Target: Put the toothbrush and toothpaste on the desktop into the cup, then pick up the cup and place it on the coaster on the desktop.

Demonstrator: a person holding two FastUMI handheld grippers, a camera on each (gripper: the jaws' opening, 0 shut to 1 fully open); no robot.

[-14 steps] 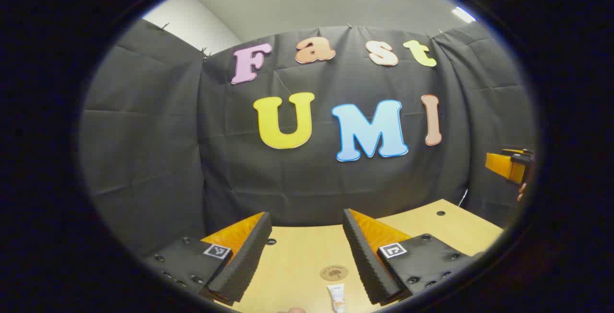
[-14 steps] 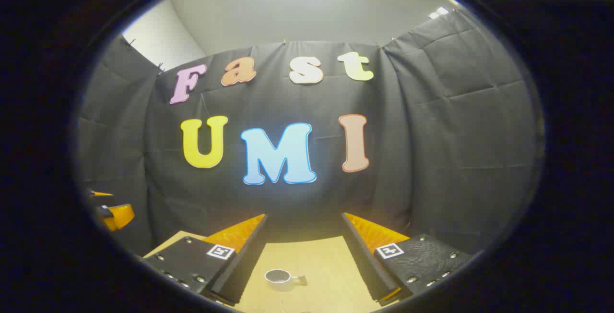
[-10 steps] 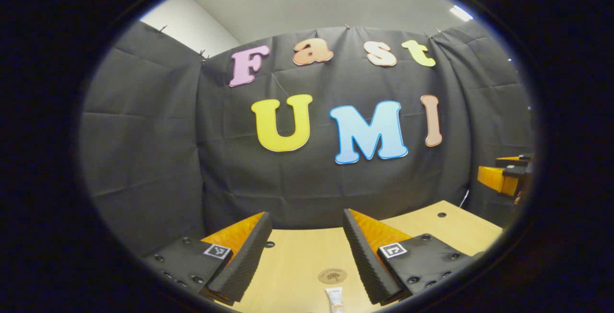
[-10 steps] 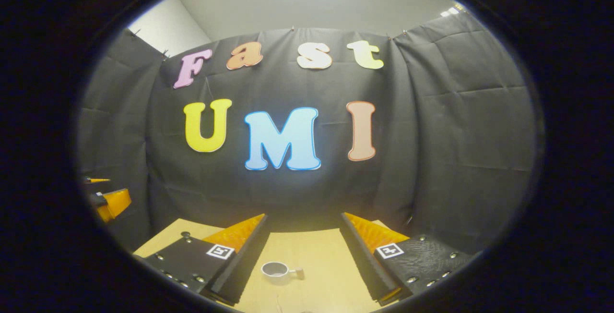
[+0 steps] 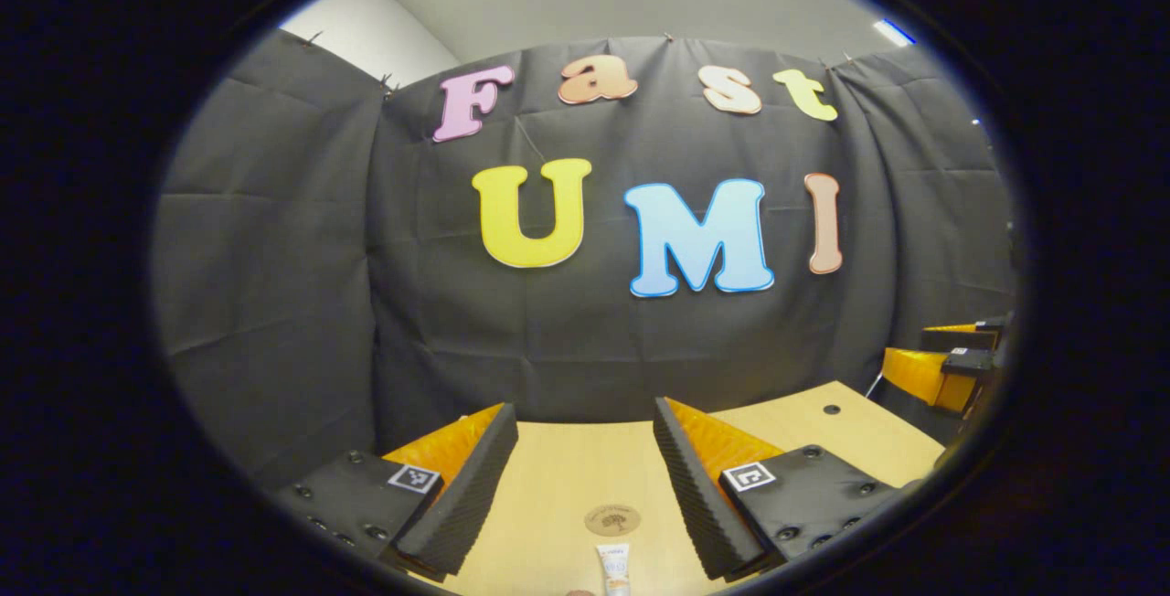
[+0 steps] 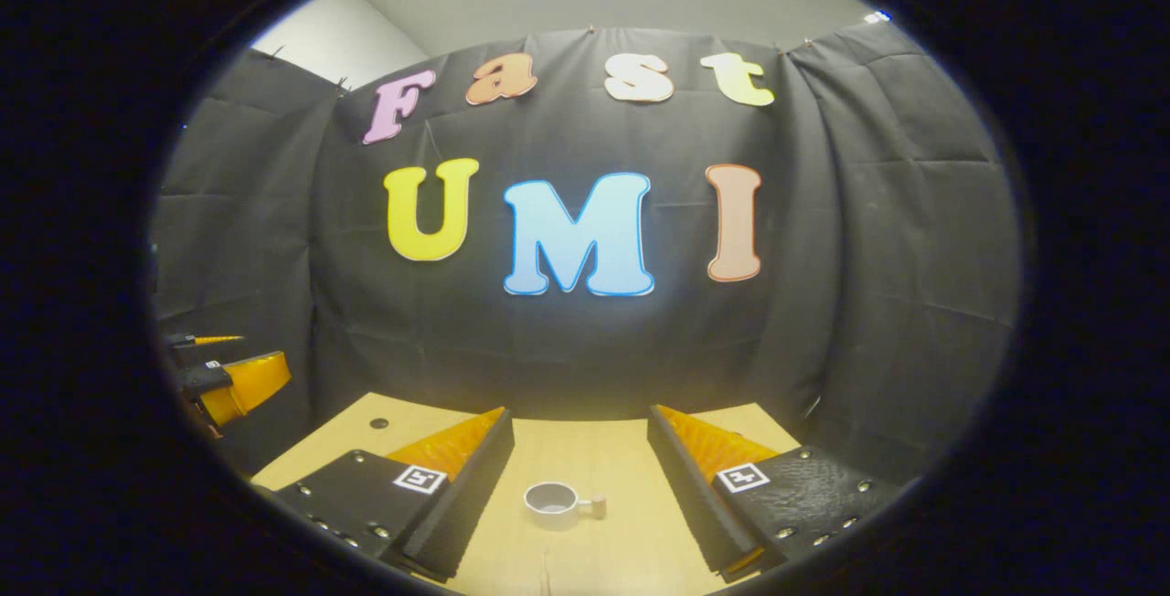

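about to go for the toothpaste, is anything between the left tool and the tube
Nothing visible. The left tool is open, and the toothpaste lies on the bare desktop ahead of its fingers, with the coaster just beyond it.

I log the desktop (image 5: 567,486) as pale matt wood grain; finger pads (image 5: 462,495) ribbed black foam on glossy orange plastic; coaster (image 5: 612,519) matt brown, wood-like; toothpaste (image 5: 613,567) smooth white tube; cup (image 6: 551,504) smooth, pale, faintly glossy.

White toothpaste tube (image 5: 613,568) flat on desktop, just beside round brown coaster (image 5: 612,519); grey cup (image 6: 551,503) upright.
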